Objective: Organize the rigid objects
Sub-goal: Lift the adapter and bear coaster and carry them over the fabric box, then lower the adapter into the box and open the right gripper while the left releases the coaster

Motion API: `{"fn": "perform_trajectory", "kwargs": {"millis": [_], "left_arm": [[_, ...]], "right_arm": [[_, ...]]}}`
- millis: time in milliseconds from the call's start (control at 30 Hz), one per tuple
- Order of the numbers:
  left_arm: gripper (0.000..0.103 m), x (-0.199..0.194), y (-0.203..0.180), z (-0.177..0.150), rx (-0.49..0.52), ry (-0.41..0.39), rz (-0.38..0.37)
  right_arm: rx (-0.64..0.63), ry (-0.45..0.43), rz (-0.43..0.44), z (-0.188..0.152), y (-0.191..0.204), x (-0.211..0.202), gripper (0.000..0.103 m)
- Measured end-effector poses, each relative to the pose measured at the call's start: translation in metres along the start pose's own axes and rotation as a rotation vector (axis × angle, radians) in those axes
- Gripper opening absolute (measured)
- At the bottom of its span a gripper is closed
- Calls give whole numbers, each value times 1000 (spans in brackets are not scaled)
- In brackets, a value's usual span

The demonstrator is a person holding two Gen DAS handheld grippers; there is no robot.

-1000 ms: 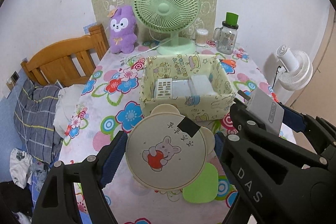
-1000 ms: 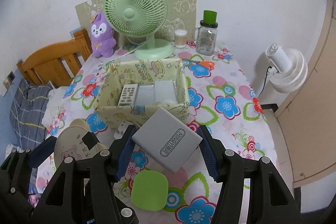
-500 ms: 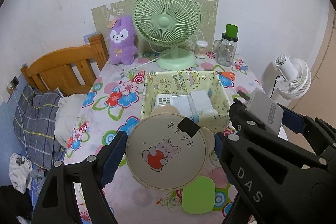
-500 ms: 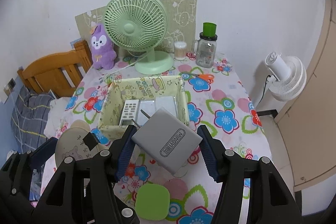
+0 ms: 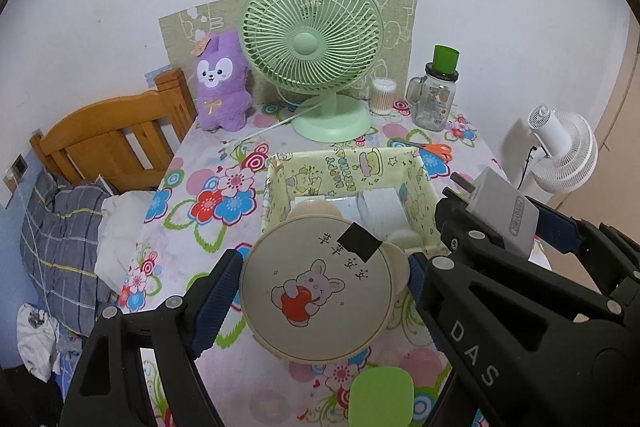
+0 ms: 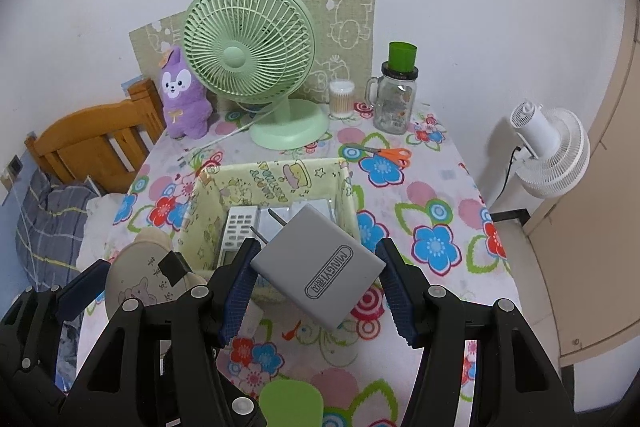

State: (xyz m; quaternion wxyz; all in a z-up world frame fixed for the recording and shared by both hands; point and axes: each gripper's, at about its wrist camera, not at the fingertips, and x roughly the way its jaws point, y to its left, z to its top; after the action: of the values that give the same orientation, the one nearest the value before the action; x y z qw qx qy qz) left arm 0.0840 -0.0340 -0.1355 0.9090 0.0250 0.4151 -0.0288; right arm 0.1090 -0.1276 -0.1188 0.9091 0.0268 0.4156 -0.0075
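My left gripper (image 5: 320, 287) is shut on a round cream box with a bunny picture (image 5: 316, 287), held above the table in front of the yellow fabric bin (image 5: 344, 167). My right gripper (image 6: 318, 279) is shut on a grey charger with metal prongs (image 6: 320, 267), held at the bin's (image 6: 280, 175) near right corner. The bin holds a white remote (image 6: 238, 231) and white flat boxes (image 5: 380, 207). In the left wrist view the right gripper and charger (image 5: 504, 215) sit to the right. The round box also shows in the right wrist view (image 6: 140, 279).
A green desk fan (image 5: 312, 51), purple plush (image 5: 220, 83), cotton swab jar (image 5: 382, 95), glass jar with green lid (image 5: 438, 95) and orange scissors (image 5: 432, 149) stand behind the bin. A green lid (image 5: 380, 395) lies near the front edge. A wooden bed (image 5: 108, 135) is left; a white fan (image 5: 560, 147) right.
Both grippers have risen and drawn back from the bin with their objects still held; the table and bin look lower and farther. The charger now hangs over the bin's near right corner.
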Motion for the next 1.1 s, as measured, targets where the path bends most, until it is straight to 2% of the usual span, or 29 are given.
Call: {"fn": "perform_trajectory", "kwargs": {"millis": [333, 1100], "left_arm": [[84, 34, -3, 24, 16, 14, -5], [84, 110, -19, 52, -12, 71, -63]], "right_arm": [[17, 34, 32, 24, -2, 41, 63], [10, 65, 11, 54, -24, 116, 63]]}}
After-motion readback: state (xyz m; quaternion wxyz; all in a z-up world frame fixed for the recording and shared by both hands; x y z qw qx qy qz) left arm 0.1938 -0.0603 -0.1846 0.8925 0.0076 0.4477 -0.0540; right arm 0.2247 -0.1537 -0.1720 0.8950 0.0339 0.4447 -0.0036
